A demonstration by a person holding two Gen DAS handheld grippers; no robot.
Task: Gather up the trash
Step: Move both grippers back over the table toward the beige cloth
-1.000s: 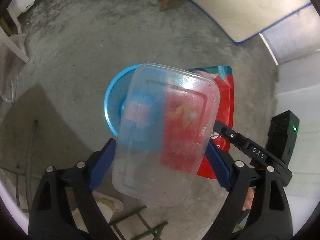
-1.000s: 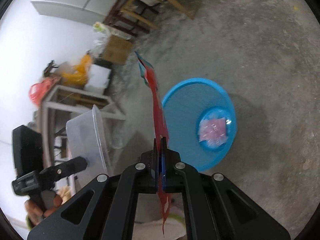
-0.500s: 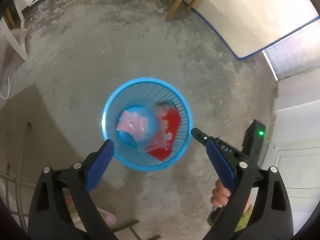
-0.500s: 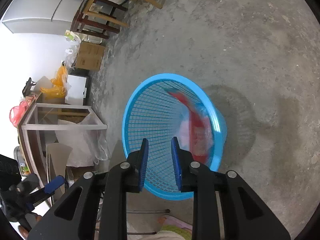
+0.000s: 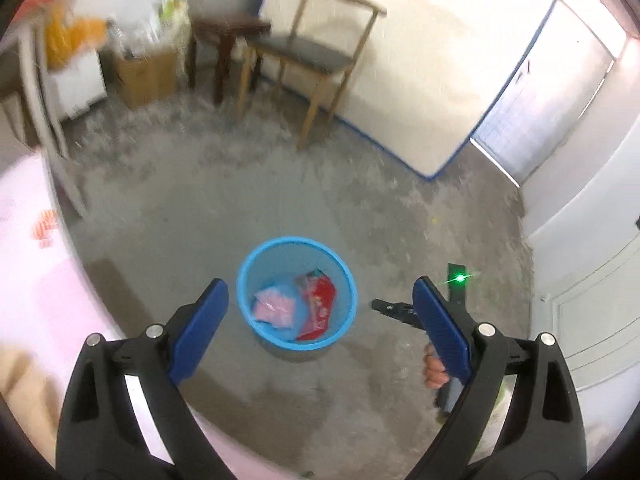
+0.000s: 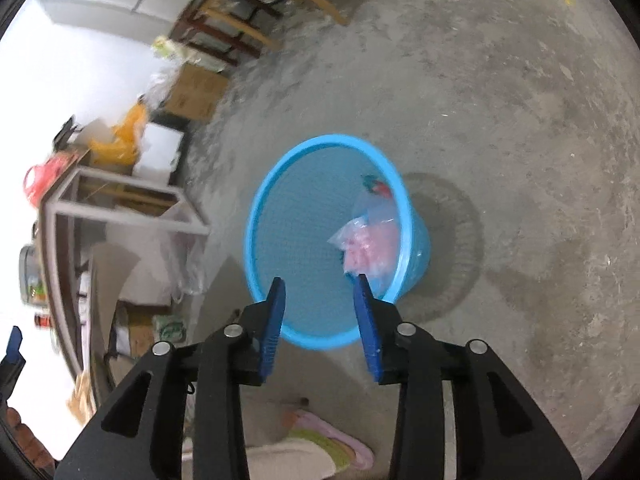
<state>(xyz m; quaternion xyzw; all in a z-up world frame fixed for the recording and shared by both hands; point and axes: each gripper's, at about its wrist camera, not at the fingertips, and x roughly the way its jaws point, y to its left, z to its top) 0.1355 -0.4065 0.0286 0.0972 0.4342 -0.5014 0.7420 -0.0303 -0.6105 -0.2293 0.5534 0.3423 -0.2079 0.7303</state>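
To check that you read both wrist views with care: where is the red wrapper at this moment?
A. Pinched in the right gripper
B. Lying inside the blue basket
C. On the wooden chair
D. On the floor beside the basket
B: the red wrapper lies inside the blue basket next to a pink bag, and the right gripper is open with nothing between its fingers.

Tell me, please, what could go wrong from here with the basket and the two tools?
The light blue basket stands free on the floor, so a low swing of the right tool, open right at its rim, might tip it. The red wrapper and clear container lean against the wall and may spring out.
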